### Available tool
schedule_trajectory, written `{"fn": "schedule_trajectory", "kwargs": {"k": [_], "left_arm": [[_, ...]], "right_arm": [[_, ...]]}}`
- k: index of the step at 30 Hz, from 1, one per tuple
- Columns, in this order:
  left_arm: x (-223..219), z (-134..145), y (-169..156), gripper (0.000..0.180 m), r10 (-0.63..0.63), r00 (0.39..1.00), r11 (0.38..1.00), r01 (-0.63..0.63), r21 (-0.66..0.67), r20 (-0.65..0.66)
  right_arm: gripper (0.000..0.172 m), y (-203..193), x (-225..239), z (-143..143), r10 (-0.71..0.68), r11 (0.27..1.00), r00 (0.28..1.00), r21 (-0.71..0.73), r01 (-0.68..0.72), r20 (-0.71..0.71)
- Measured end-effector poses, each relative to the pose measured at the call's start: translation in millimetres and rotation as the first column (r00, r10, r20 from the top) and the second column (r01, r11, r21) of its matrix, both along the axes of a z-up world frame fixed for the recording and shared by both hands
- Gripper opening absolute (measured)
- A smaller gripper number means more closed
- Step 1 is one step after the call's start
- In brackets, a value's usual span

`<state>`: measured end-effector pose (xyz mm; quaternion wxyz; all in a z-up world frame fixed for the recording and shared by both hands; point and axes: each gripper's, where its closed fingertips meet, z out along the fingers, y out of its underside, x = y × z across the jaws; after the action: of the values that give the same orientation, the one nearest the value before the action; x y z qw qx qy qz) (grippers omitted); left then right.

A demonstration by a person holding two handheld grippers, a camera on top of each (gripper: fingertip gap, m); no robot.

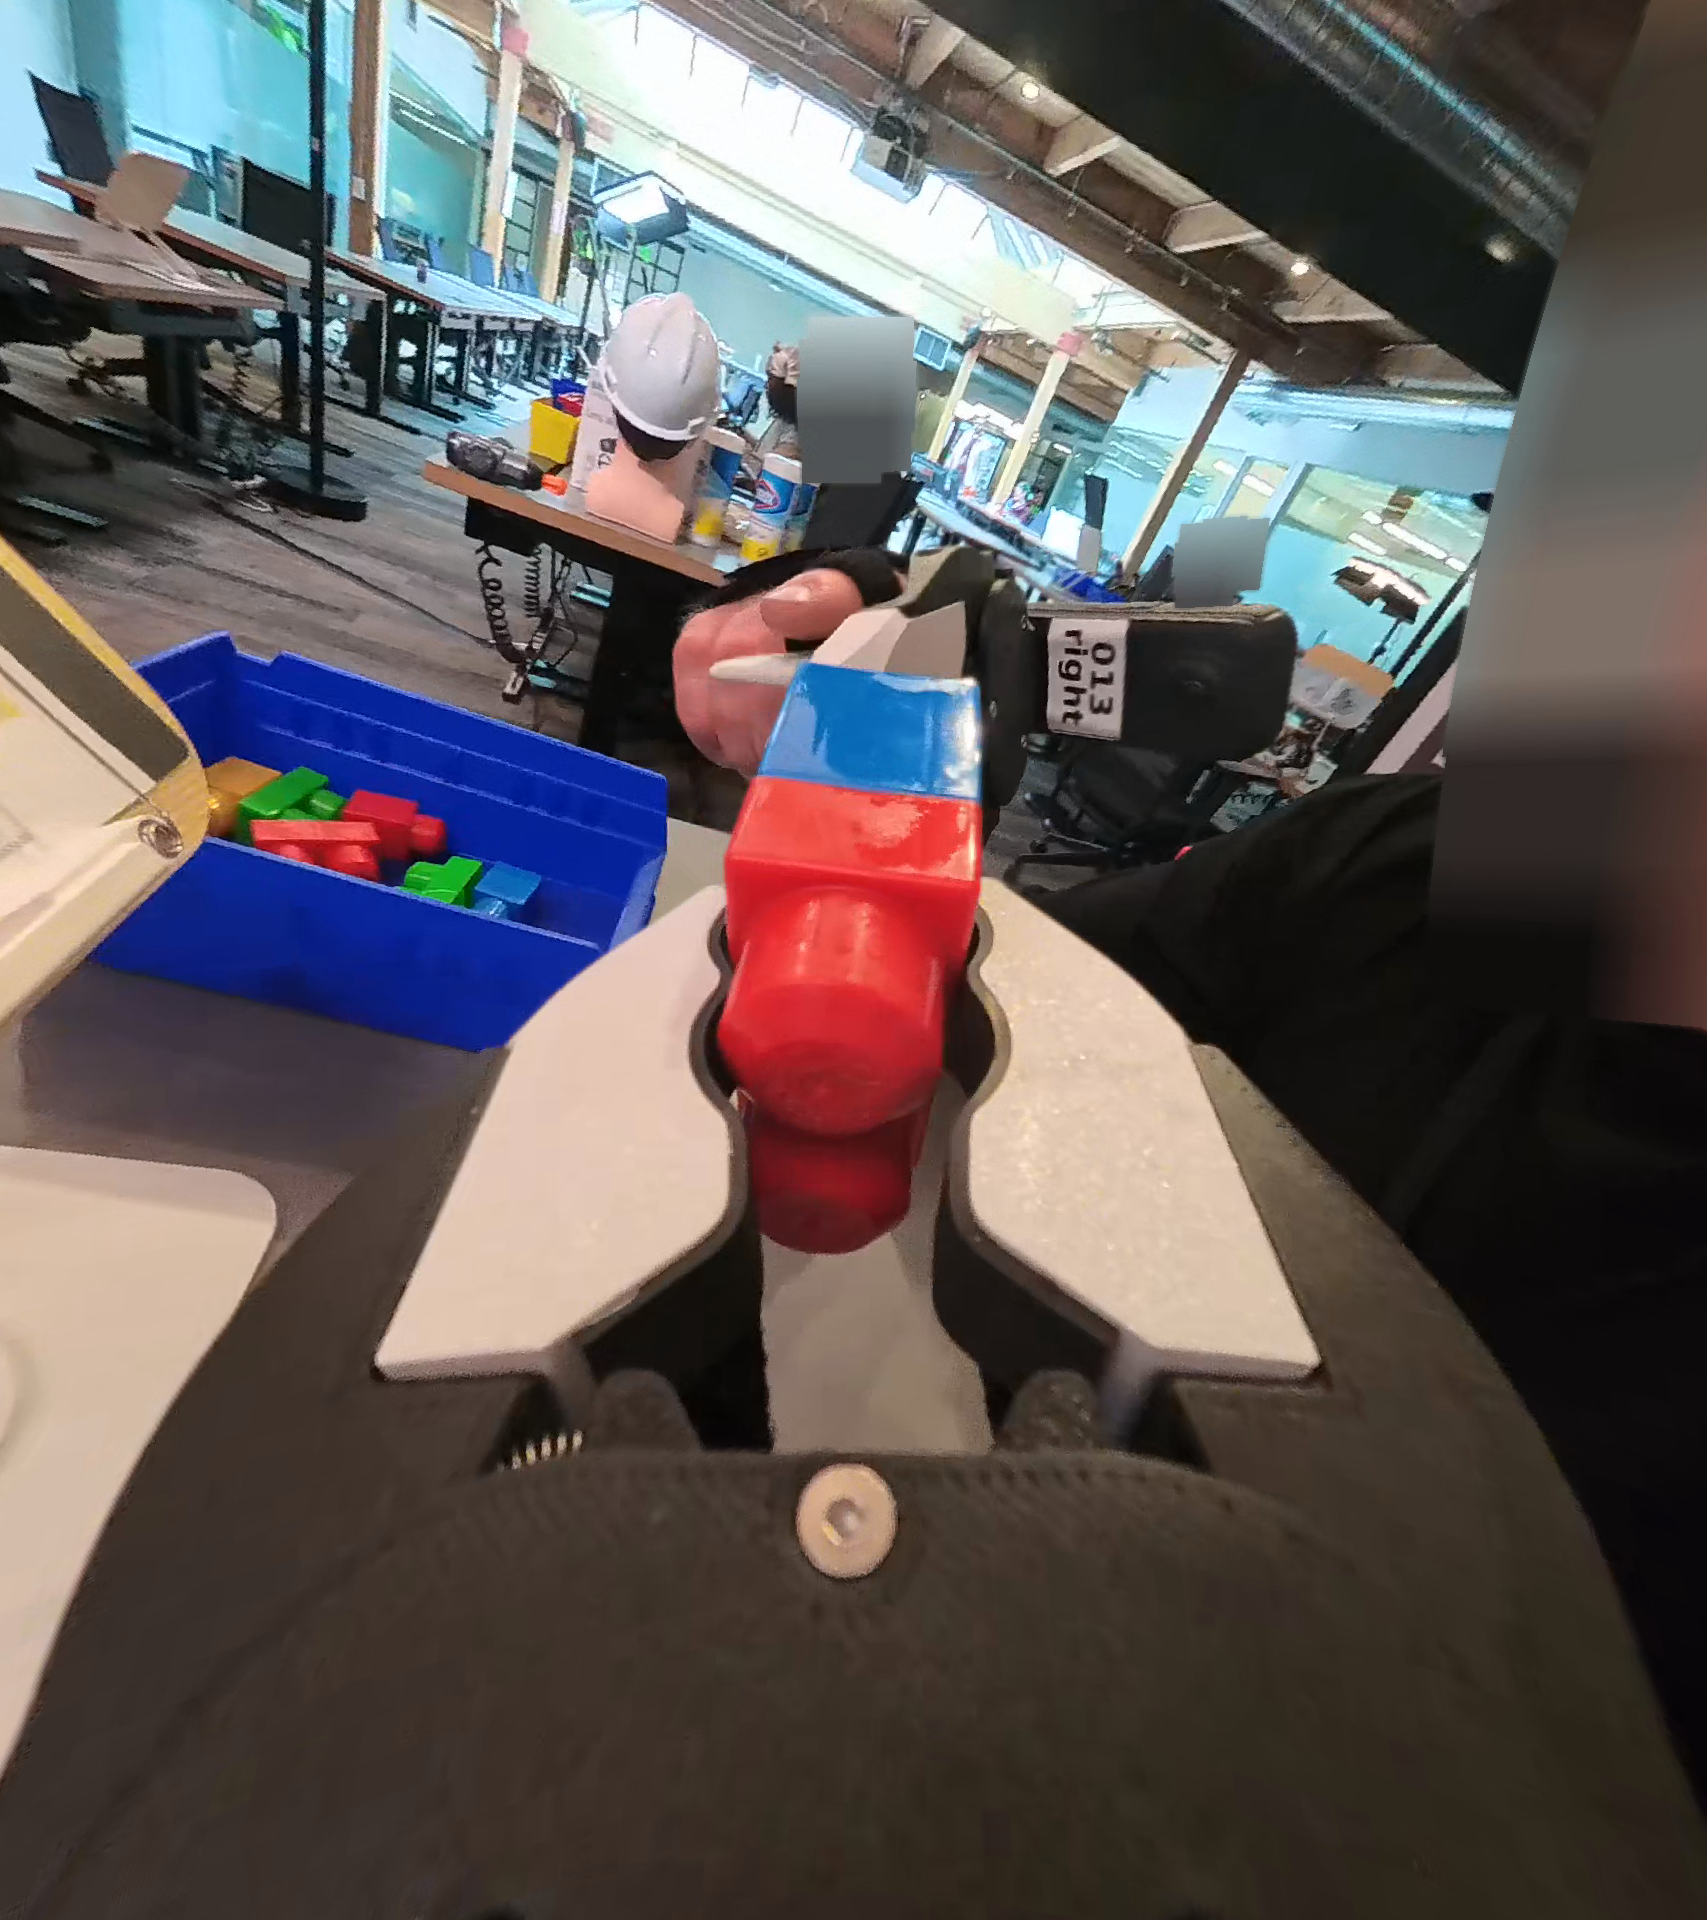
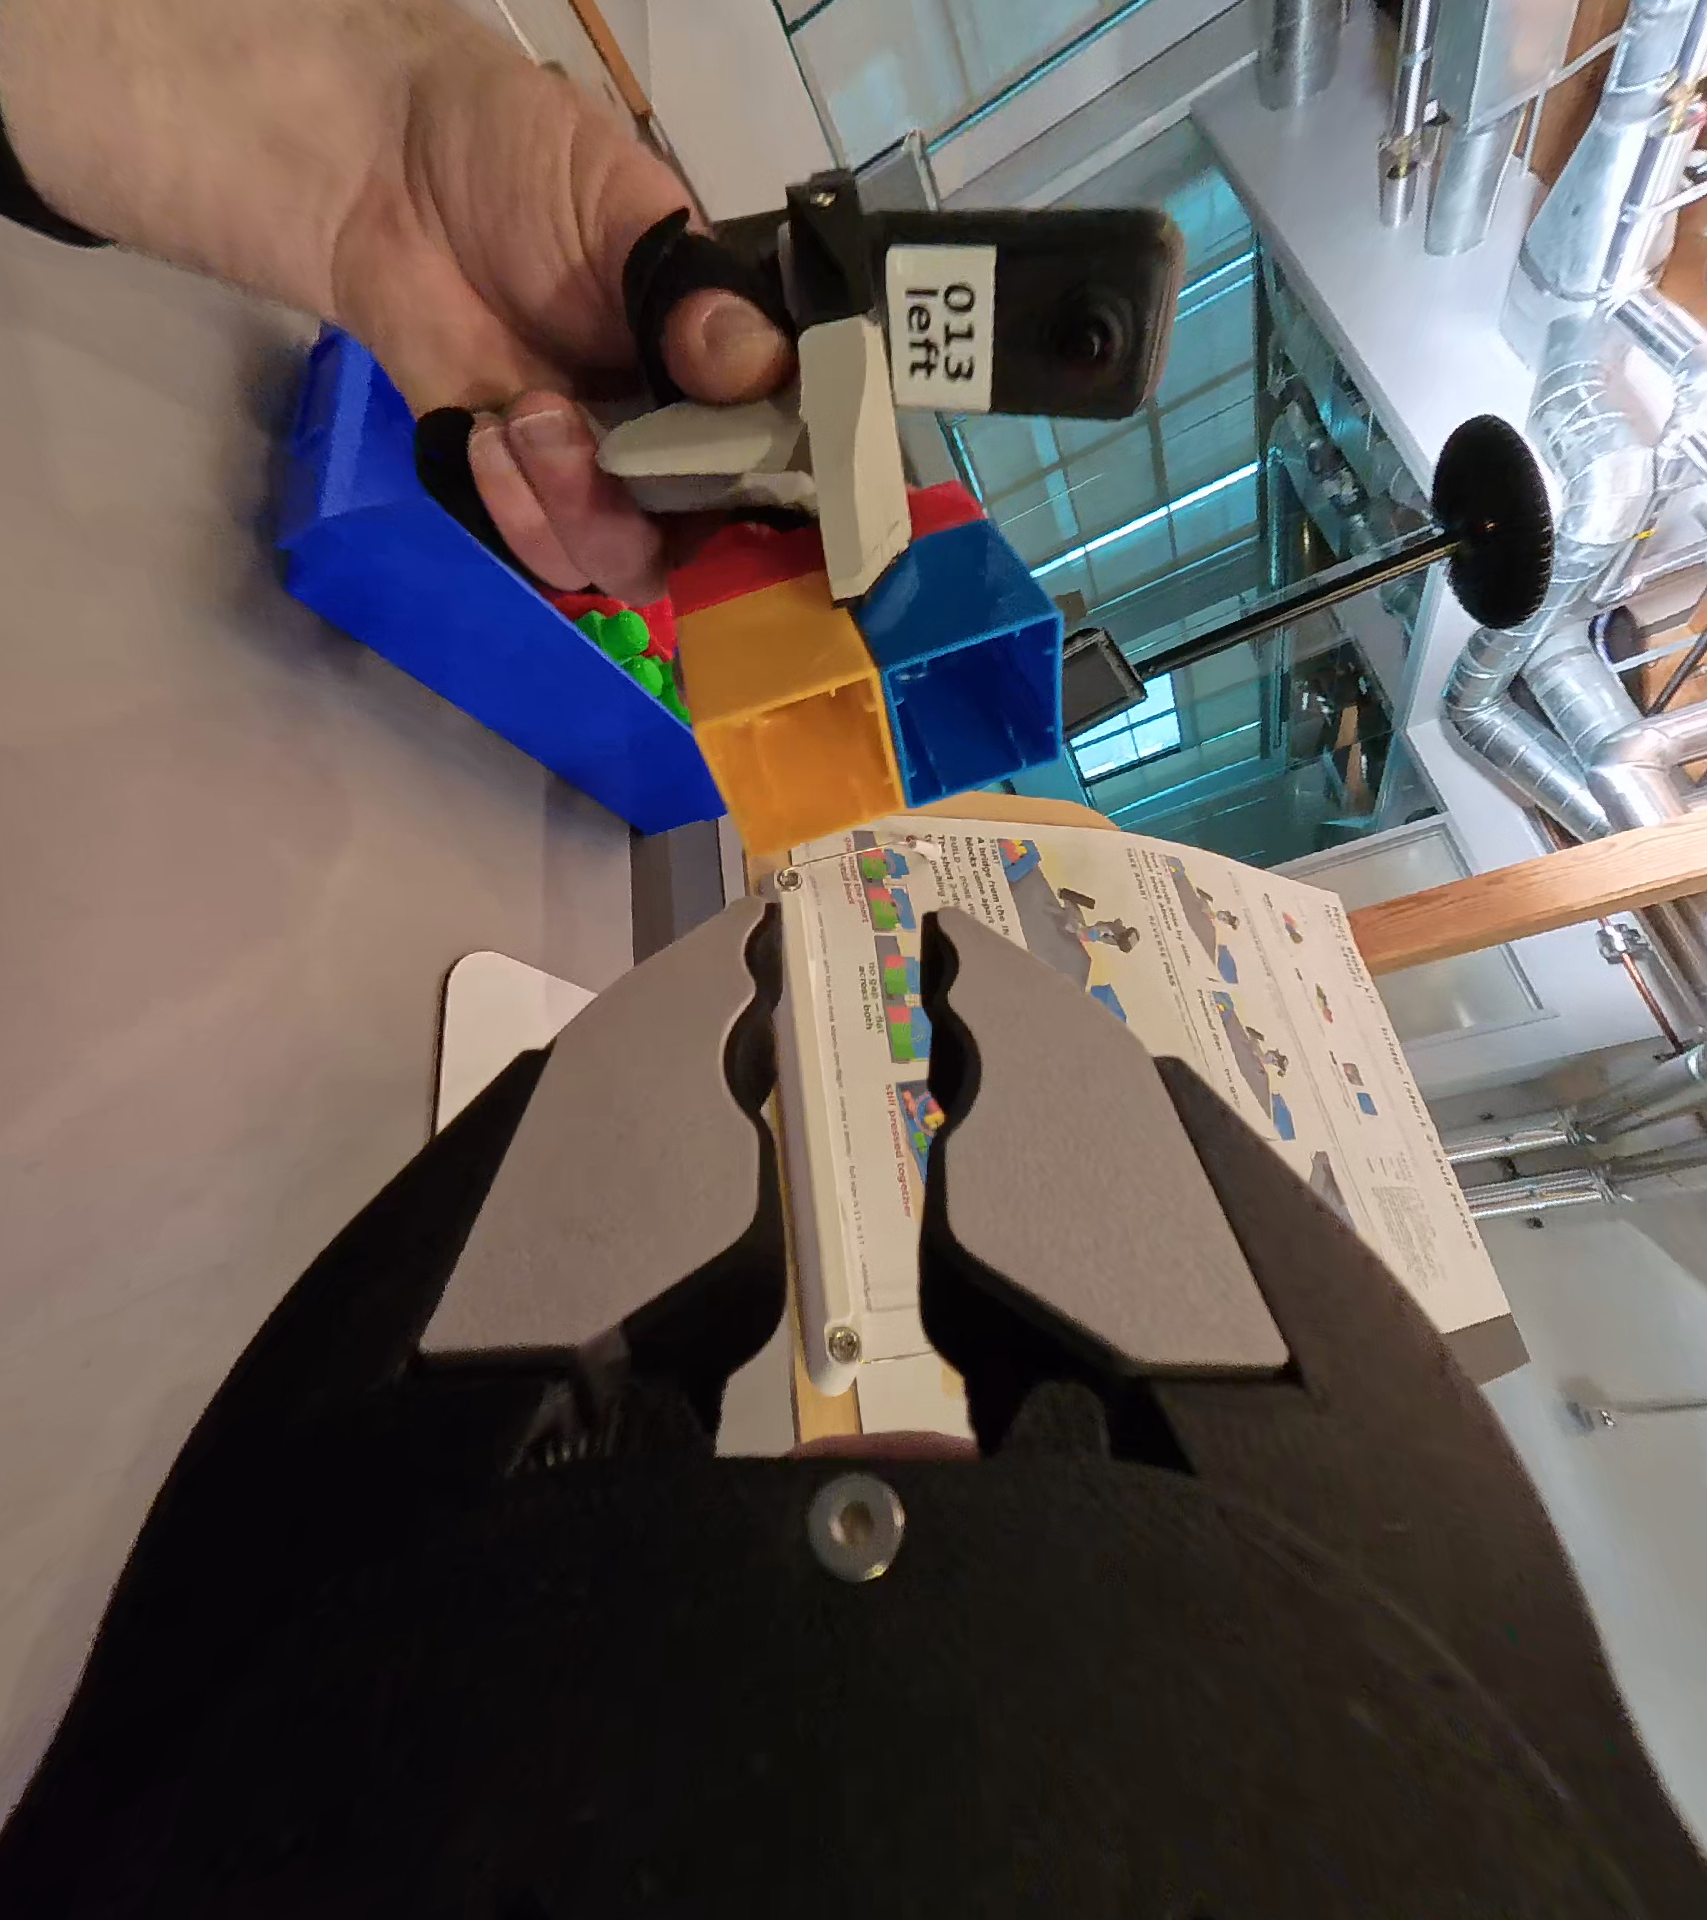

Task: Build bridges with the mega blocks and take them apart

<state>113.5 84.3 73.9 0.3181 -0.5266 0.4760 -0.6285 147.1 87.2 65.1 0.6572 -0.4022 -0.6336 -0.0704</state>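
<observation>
Mega blocks joined into a small bridge sit in the left gripper (image 1: 849, 997), whose two pale fingers (image 1: 620, 1101) press on either side of the red block (image 1: 854, 842), its round studs pointing back toward the camera. Gripping the red piece this way leaves the two legs free: a blue block (image 1: 880, 727) is attached at the far end in the left wrist view, and the right wrist view shows that blue block (image 2: 963, 665) side by side with a yellow block (image 2: 787, 727), both hollow undersides facing the right gripper. Held up in the air and turned like this, the assembly offers its legs to the other tool, which looks like a set-up for pulling a leg off, though pressing one on firmer cannot be ruled out.

The right gripper (image 2: 854, 935) has its dark-edged fingers (image 2: 672, 1060) parted with nothing between them; only the instruction sheet (image 2: 1192, 1039) on its stand shows through the gap. It sits just short of the yellow leg, not touching it.

Farther out, the blue bin (image 1: 392, 935) stands on the grey table (image 2: 153, 831) beside the sheet, holding loose red, green, blue and yellow blocks, within easy reach for dropping pieces back. A person's hand (image 2: 433, 260) wraps the left gripper's handle. Beyond is an open workspace with desks, and a white hard hat (image 1: 667, 364) rests on a stand at a far table.
</observation>
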Motion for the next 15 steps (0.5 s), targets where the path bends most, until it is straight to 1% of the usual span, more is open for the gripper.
{"fn": "schedule_trajectory", "kwargs": {"k": [2,7,12,15], "left_arm": [[0.8,1.1,-0.5,0.038,-0.018,0.999,0.999,0.019,-0.032,0.026],[9.5,-7.1,-4.2,0.038,-0.054,0.998,0.997,0.055,-0.061,0.019],[12.0,-10.6,-2.7,0.037,-0.073,0.997,0.993,0.075,-0.09,0.031],[11.7,-10.3,-2.4,0.037,-0.088,0.995,0.99,0.092,-0.111,0.047]], "right_arm": [[0.025,-1.4,-2.9,0.5,0.009,1.0,1.0,0.017,-0.009,-0.006],[0.023,-5.3,-7.4,0.8,0.02,0.999,1.0,0.051,-0.02,-0.002],[0.023,-2.7,-2.4,2.2,0.015,0.999,1.0,0.046,-0.015,-0.005],[0.023,-5.9,-1.8,2.0,0.036,0.999,0.999,0.033,-0.036,-0.002]]}}
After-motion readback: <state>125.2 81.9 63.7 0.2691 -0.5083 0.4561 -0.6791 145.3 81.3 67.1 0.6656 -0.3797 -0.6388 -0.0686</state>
